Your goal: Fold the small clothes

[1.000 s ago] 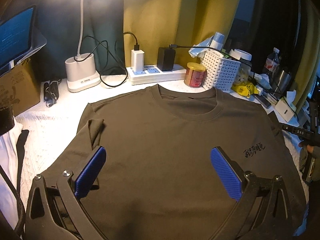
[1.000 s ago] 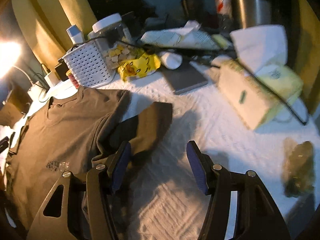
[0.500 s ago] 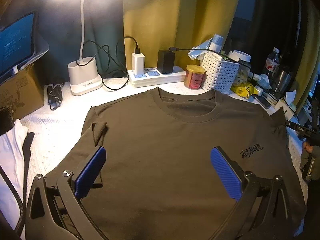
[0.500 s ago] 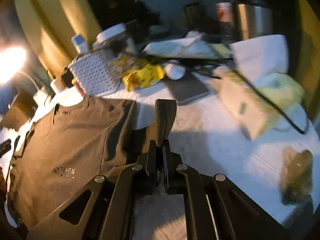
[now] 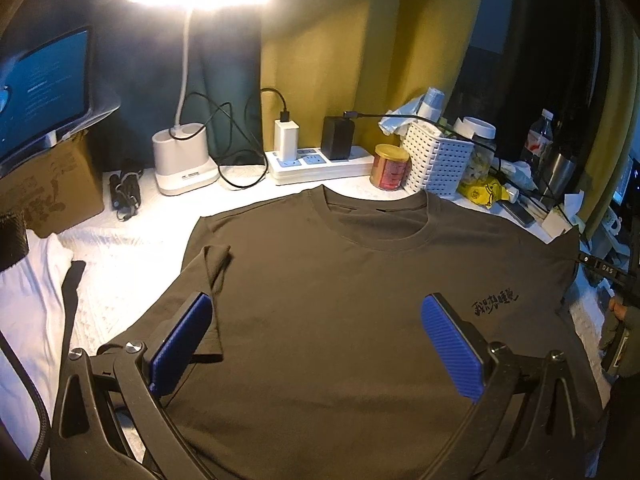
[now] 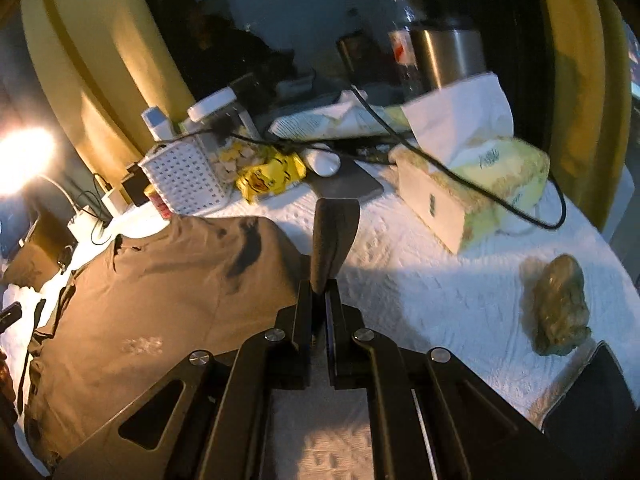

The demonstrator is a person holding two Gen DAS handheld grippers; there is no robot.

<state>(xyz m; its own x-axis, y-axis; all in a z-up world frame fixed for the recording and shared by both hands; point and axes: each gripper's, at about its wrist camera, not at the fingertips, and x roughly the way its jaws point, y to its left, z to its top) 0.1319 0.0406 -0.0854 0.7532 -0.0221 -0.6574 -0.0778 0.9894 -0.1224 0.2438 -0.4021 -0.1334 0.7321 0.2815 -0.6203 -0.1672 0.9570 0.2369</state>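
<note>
The brown T-shirt (image 5: 340, 300) lies flat across the centre of the desk (image 5: 120, 248). The right gripper (image 6: 319, 312) has its jaws clamped on the sleeve (image 6: 334, 236), probably to fold it inward; the left gripper (image 5: 316, 340) hovers, jaws apart.

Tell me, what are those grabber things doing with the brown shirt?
A person is folding a brown T-shirt that lies spread on a white cloth-covered table. The right gripper has pinched shut on the shirt's right sleeve and holds it up off the table. The left gripper hangs open above the shirt, holding nothing. The left sleeve is already folded in.
</note>
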